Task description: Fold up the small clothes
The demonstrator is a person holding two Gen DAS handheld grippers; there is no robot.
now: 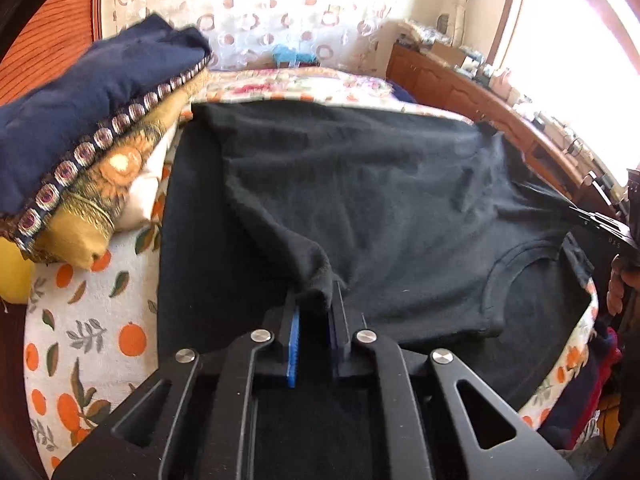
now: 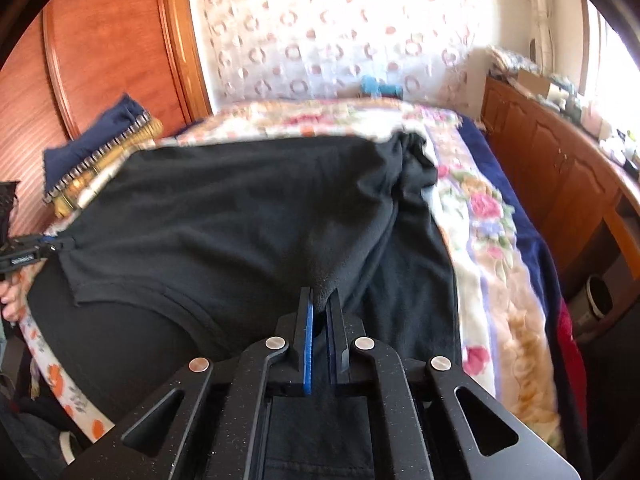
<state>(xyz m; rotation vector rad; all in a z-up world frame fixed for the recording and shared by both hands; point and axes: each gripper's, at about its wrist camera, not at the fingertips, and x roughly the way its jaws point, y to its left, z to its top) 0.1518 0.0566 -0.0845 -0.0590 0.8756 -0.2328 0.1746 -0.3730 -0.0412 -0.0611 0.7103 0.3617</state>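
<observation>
A black T-shirt lies spread on the bed, its round neckline toward the right of the left wrist view. My left gripper is shut on a pinched-up fold of the shirt's near edge. The shirt also shows in the right wrist view. My right gripper is shut on a raised fold of the shirt by its right side. The right gripper's tip shows at the right edge of the left wrist view. The left gripper's tip shows at the left edge of the right wrist view.
A stack of folded clothes, navy on top, sits at the left on the orange-print sheet. A floral blanket covers the bed's right side. A wooden headboard and a wooden cabinet border the bed.
</observation>
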